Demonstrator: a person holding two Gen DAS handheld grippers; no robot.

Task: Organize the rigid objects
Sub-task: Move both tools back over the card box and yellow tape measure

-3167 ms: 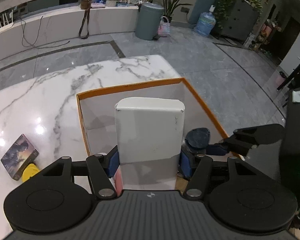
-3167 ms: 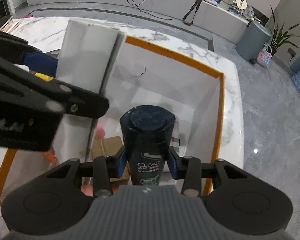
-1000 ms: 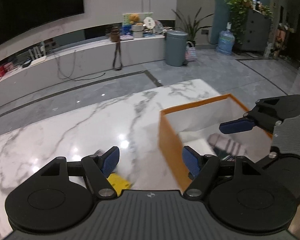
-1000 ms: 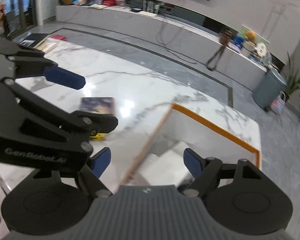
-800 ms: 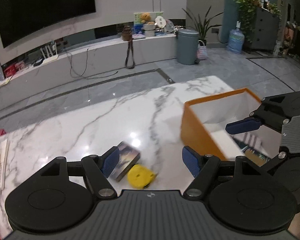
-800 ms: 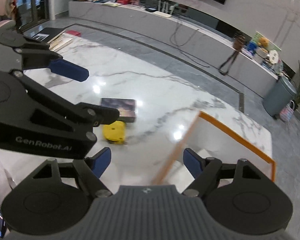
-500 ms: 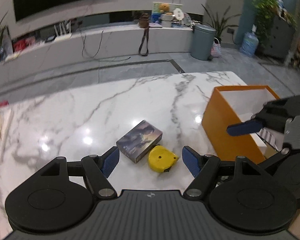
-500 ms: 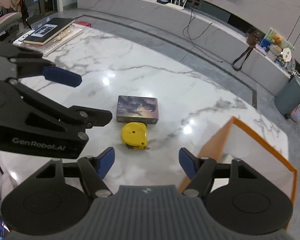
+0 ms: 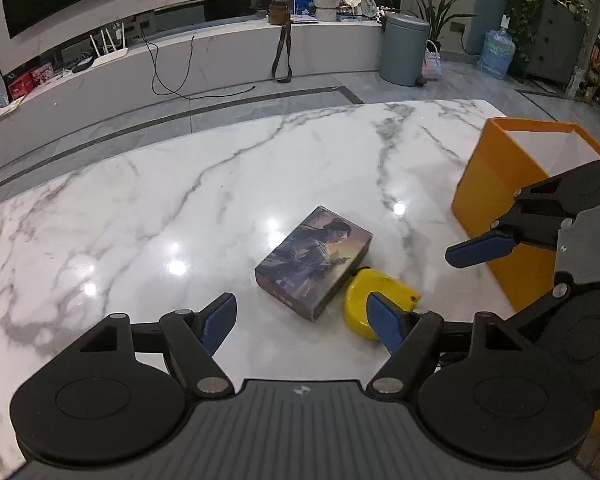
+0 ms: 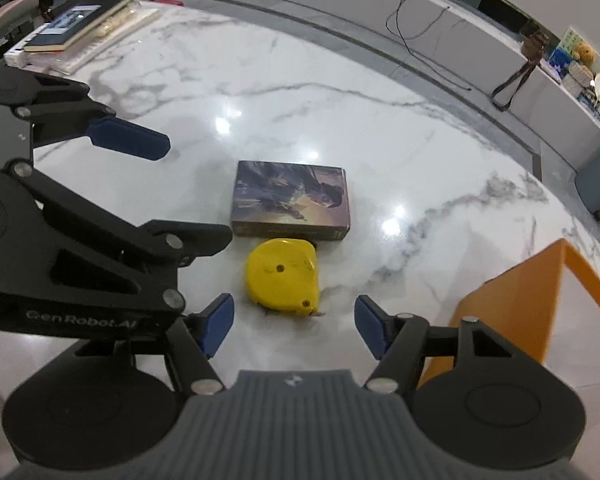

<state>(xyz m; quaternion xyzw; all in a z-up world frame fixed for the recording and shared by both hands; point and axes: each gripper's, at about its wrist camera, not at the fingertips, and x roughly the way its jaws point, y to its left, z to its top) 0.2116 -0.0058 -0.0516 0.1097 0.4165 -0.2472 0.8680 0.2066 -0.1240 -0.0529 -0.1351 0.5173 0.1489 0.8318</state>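
A small box with a painted cover [image 9: 314,261] [image 10: 291,199] lies flat on the marble table. A yellow tape measure [image 9: 376,300] [image 10: 283,276] lies against its near side. The orange box [image 9: 516,196] [image 10: 532,300] stands to the right. My left gripper [image 9: 302,322] is open and empty, just short of the painted box. My right gripper [image 10: 294,326] is open and empty, just short of the tape measure. Each gripper shows in the other's view, the right one [image 9: 540,220] by the orange box and the left one [image 10: 80,184] at the left.
The marble table [image 9: 180,200] runs far to the left and back. Books and papers [image 10: 80,20] lie at its far left end. Beyond the table are a grey floor, a low white ledge and a grey bin [image 9: 404,50].
Both grippers let go of the white box and the shampoo bottle in the orange box, opened, and swung left and back. They now face the painted box and the tape measure.
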